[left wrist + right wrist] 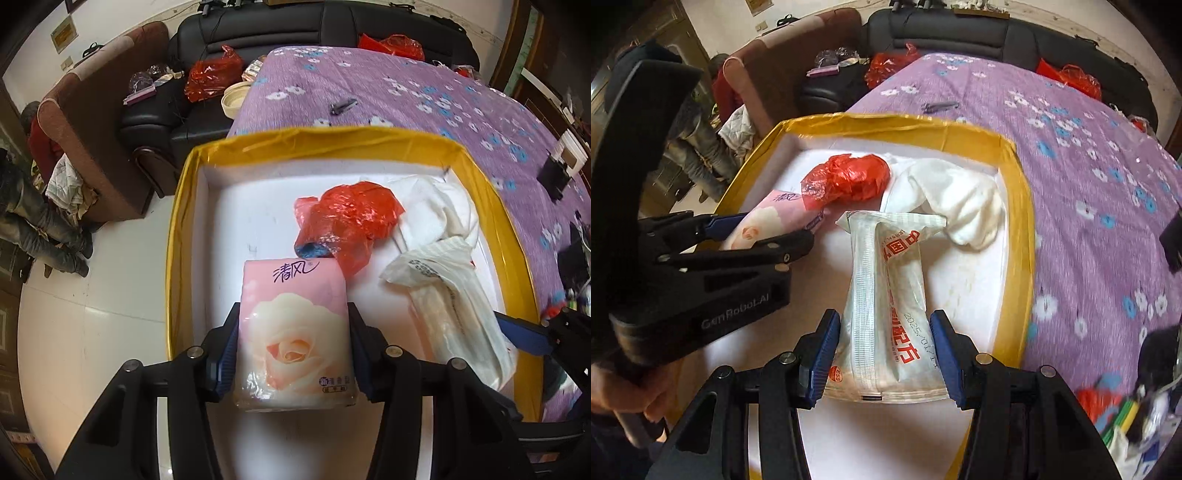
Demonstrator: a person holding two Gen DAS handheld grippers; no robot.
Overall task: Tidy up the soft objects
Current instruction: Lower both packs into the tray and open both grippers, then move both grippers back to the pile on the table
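You are holding two soft things over the yellow box (177, 236), one in each hand. The box is sitting on the purple flowered cloth (406, 96), at its near corner.

Your left gripper (293, 332) is squeezing the pink tissue pack (295, 332). Its blue pads are pressing on both sides of the pack, so the pack is not slipping. The pack is hanging over the near left part of the box, and the gripper is pointing steeply down, which looks like you are getting ready to put it in.

Your right gripper (882, 350) is clamping the white packet with red letters (886, 295). Both blue pads are touching its sides. The packet is hanging over the near right part of the box, just beside the tissue pack. Holding the two things side by side is probably keeping them from bumping.

Two things are already lying inside the box. The red plastic bag (347, 221) is sitting in the middle, toward the far wall. The white cloth (436, 210) is lying in the far right corner, touching the red bag.

The near floor of the box is looking bare, so there seems to be room for both things. I think the packing is well on its way, but not finished yet.
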